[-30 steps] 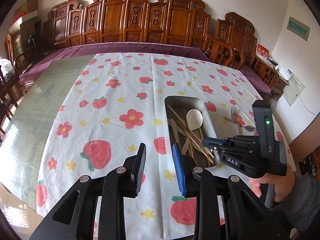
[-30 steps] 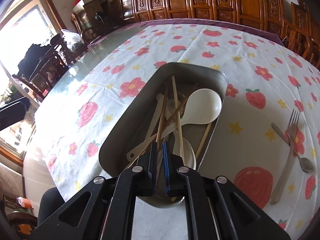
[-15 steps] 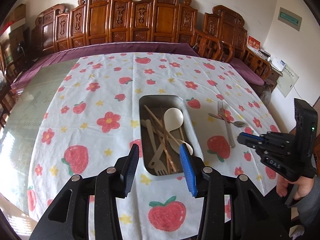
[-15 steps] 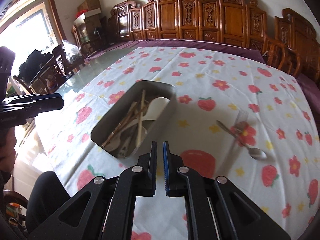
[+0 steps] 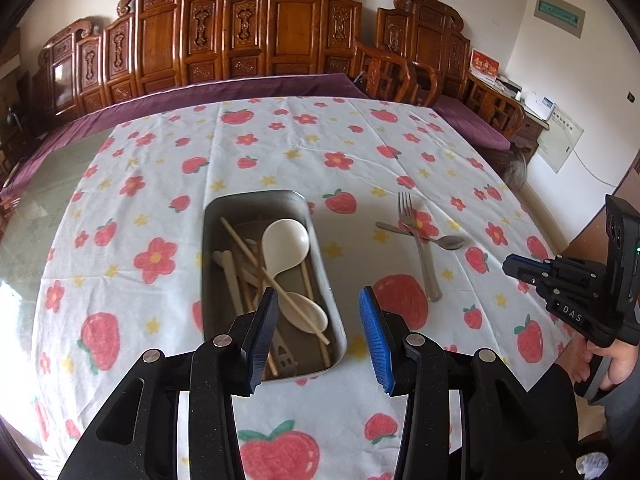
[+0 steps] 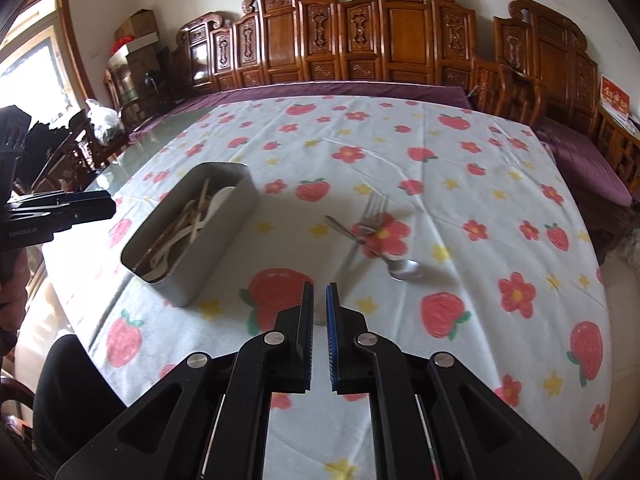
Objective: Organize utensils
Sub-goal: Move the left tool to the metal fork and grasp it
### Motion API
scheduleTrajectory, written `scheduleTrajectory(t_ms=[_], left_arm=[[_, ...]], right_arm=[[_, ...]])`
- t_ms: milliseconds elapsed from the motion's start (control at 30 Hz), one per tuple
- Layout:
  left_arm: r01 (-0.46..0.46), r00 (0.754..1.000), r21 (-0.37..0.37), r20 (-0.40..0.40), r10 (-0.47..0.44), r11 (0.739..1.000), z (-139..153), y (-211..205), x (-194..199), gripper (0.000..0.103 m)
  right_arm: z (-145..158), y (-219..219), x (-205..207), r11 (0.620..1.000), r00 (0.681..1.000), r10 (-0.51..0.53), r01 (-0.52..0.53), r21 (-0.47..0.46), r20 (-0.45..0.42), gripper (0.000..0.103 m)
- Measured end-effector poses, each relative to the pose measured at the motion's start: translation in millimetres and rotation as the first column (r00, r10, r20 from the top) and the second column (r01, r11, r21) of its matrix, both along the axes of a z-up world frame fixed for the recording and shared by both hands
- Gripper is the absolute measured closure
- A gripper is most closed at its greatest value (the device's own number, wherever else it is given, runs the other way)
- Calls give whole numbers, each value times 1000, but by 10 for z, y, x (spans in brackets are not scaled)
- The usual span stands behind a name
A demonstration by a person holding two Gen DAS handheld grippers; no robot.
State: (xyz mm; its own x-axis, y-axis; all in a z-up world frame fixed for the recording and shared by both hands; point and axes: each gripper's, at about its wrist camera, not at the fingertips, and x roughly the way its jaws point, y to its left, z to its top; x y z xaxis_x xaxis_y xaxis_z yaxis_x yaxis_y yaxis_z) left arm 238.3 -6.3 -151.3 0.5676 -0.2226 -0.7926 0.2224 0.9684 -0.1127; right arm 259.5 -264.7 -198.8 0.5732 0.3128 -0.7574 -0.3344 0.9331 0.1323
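A grey metal tin (image 5: 207, 240) on the strawberry tablecloth holds white spoons (image 5: 286, 242), chopsticks and wooden utensils. My left gripper (image 5: 318, 300) hangs open and empty over the tin's near right end. To the right of the tin a metal fork (image 5: 420, 248) lies crossed over a metal spoon (image 5: 452, 243). In the right wrist view my right gripper (image 6: 320, 292) is above the cloth, nearer than the fork (image 6: 374, 212) and spoon (image 6: 406, 269) and right of the tin (image 6: 224, 220). Its jaws are opening from a narrow gap with nothing between them.
The tablecloth (image 5: 360, 152) covers a glass-topped table with a purple border. Carved wooden chairs (image 5: 280, 40) line the far side. A person's hand (image 5: 612, 368) holds the right gripper (image 5: 520, 268) off the table's right edge. The left gripper (image 6: 108, 206) shows at the left.
My right gripper has drawn back out of the tin and swung right toward the fork and spoon, its jaws parting slightly. My left gripper has shifted right over the tin and opened wider.
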Motion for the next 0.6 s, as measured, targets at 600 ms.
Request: scheduleTrajectory(t_ms=[600], left_arm=[[129, 987, 24, -103, -126, 991, -655, -1137, 737, 63]], right_arm=[[-440, -655, 247, 997, 995, -82, 81, -8, -52, 80]])
